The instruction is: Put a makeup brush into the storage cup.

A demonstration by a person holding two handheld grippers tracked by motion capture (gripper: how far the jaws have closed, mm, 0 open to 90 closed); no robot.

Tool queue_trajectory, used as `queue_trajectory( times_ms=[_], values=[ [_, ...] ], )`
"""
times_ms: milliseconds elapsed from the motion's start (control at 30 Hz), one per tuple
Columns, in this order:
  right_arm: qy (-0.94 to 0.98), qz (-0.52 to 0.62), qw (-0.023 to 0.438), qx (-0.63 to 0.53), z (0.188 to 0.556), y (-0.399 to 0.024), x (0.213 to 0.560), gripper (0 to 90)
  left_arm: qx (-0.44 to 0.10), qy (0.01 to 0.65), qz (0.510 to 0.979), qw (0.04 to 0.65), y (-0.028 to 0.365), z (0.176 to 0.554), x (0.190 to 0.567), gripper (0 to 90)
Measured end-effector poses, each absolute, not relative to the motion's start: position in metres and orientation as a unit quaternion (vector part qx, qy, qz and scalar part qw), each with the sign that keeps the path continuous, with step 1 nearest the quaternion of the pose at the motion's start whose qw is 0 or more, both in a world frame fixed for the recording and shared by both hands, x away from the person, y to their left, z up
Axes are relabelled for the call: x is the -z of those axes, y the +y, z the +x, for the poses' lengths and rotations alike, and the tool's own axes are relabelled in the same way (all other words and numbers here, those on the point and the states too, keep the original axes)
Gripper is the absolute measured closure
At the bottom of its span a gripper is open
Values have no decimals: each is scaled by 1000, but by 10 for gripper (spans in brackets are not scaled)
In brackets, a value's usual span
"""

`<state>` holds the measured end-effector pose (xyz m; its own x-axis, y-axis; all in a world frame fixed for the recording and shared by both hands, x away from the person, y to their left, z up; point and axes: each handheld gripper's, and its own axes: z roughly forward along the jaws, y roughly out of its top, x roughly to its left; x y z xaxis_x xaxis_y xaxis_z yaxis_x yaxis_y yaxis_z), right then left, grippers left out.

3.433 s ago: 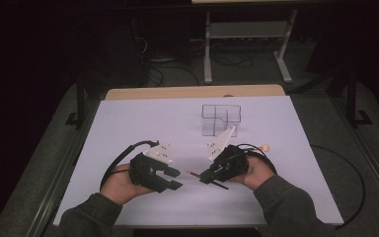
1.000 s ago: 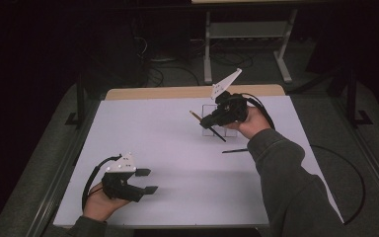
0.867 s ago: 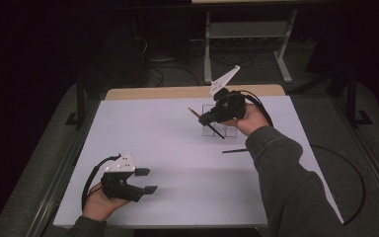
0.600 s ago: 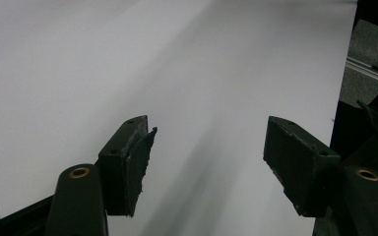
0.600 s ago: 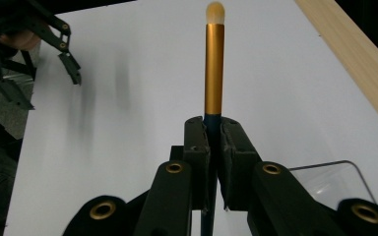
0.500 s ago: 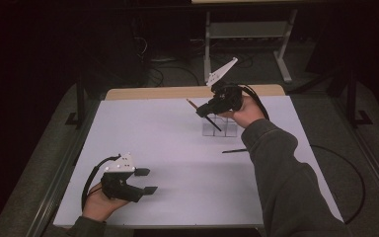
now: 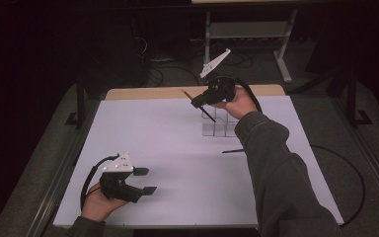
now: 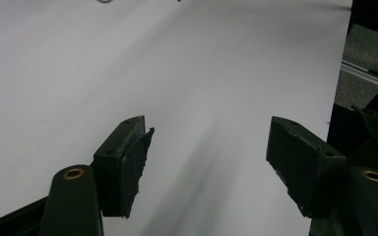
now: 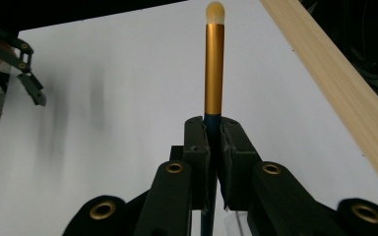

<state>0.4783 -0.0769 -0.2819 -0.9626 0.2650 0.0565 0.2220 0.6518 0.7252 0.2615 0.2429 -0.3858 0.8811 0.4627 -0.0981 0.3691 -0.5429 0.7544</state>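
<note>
This looks like a lab or recording studio set up for capturing hand work. A white rectangular tabletop with a pale wooden far edge stands on dark grey carpet in a blacked-out room lit from above. Beyond the far edge, loose black cables lie on the floor beside a grey metal stand. Black metal frame posts flank the tabletop left and right.

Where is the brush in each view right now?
High view: brush at top centre, in the right gripper, above the clear organizer.
Right gripper view: brush upright at centre, clamped between the jaws.
Left gripper view: not in it.
Shared landmark: white table.
</note>
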Motion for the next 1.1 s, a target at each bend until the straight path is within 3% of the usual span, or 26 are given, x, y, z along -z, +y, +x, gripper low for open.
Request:
queue_trajectory(
  times_ms=[1100],
  values=[
    [899, 176, 49, -397, 516, -76, 302, 824, -57, 243, 872, 422, 246, 262, 385, 303]
  ],
)
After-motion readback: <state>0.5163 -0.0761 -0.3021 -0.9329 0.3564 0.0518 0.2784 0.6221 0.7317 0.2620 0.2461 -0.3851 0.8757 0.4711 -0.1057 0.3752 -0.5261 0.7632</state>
